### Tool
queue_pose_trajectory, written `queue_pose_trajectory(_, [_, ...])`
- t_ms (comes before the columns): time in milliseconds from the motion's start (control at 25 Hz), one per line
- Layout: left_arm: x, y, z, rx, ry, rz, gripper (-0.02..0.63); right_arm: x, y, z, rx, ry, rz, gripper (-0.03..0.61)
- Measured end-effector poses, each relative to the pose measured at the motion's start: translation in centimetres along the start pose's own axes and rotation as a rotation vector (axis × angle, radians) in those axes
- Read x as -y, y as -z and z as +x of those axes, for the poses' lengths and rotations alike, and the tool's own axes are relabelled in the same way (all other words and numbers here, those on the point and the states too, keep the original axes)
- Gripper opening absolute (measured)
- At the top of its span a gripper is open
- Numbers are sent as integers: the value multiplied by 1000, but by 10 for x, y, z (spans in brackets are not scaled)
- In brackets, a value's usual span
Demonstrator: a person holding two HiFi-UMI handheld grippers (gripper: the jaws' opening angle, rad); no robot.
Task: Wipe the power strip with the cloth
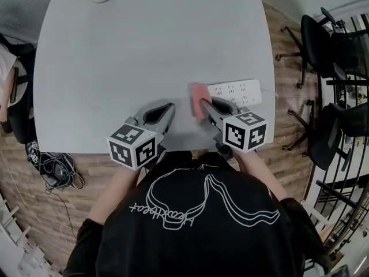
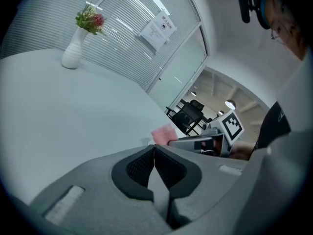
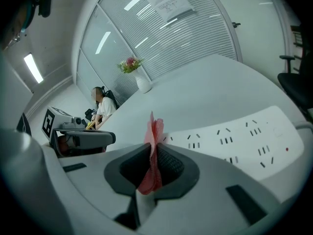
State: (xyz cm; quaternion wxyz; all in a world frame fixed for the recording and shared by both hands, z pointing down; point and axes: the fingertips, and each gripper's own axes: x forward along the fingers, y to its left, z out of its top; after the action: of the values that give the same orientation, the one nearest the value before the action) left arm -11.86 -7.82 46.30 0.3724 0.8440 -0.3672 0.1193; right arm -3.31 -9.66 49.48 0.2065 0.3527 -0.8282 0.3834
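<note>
Though seemingly beside the power strip, pink cloth tight in right gripper fingers; left gripper fingers together.

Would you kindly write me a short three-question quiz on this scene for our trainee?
1. True or false: the left gripper is open.
2. In the head view, the power strip lies: A) left of the cloth; B) right of the cloth; C) on top of the cloth.
3. Fill in: the right gripper is shut on the ____.
Key: 1 false; 2 B; 3 cloth.
</note>
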Motion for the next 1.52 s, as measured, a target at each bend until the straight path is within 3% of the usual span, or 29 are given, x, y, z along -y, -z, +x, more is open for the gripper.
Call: queue_pose_trajectory(1520, [20, -3, 20, -6, 33, 17, 14, 56, -1, -37, 2, 120, 18, 50])
